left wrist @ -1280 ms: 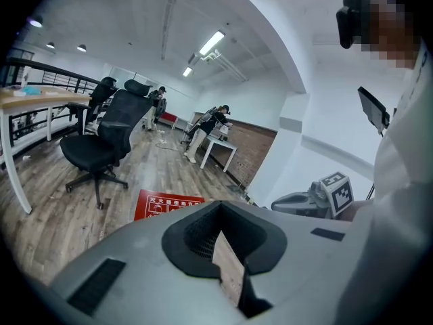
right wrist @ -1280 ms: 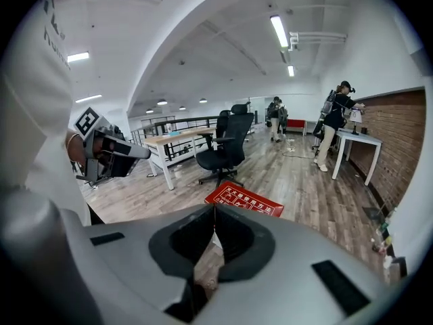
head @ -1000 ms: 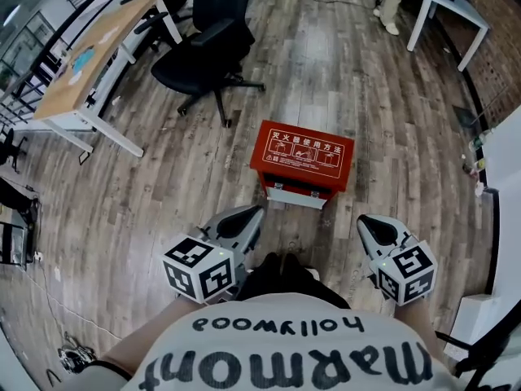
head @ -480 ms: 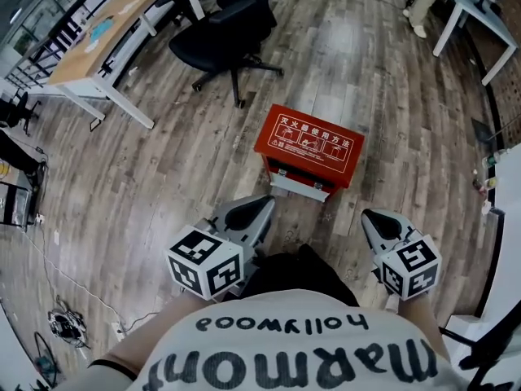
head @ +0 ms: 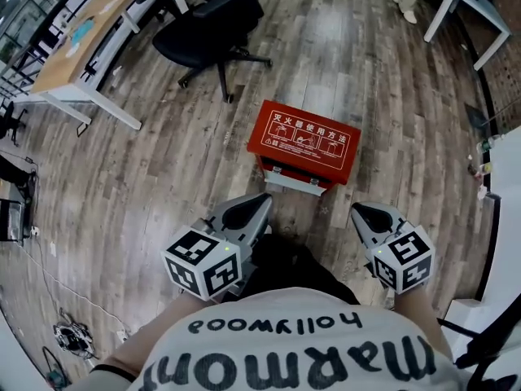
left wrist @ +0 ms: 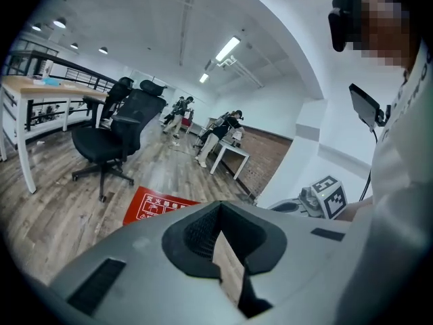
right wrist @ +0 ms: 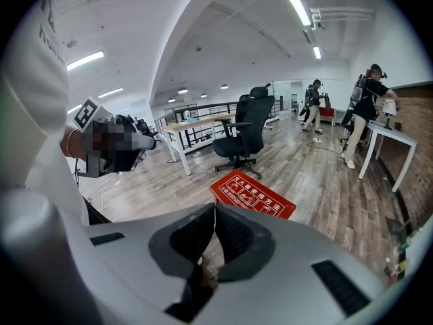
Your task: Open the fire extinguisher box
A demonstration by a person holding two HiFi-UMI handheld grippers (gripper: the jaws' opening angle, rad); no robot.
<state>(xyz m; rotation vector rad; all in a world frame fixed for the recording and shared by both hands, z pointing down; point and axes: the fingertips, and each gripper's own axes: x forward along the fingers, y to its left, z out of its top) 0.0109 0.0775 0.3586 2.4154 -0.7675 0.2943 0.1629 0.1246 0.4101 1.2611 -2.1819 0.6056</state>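
The red fire extinguisher box (head: 304, 142) lies on the plank floor (head: 155, 169), ahead of both grippers. Its lid faces up, printed with white characters and diagrams. The lid is down, so nothing inside shows. A pale strip runs along its near side, perhaps a latch plate. A black office chair (head: 213, 24) and a wood-topped worktop (head: 77, 51) stand beyond, well apart. The left gripper (head: 264, 197) and right gripper (head: 355, 208) have fingers clenched, empty.

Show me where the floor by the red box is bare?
Bare floorboards lie left of the red box, toward the desk, and right of it. Crowded: the office chair beyond it; the left gripper and right gripper in front.
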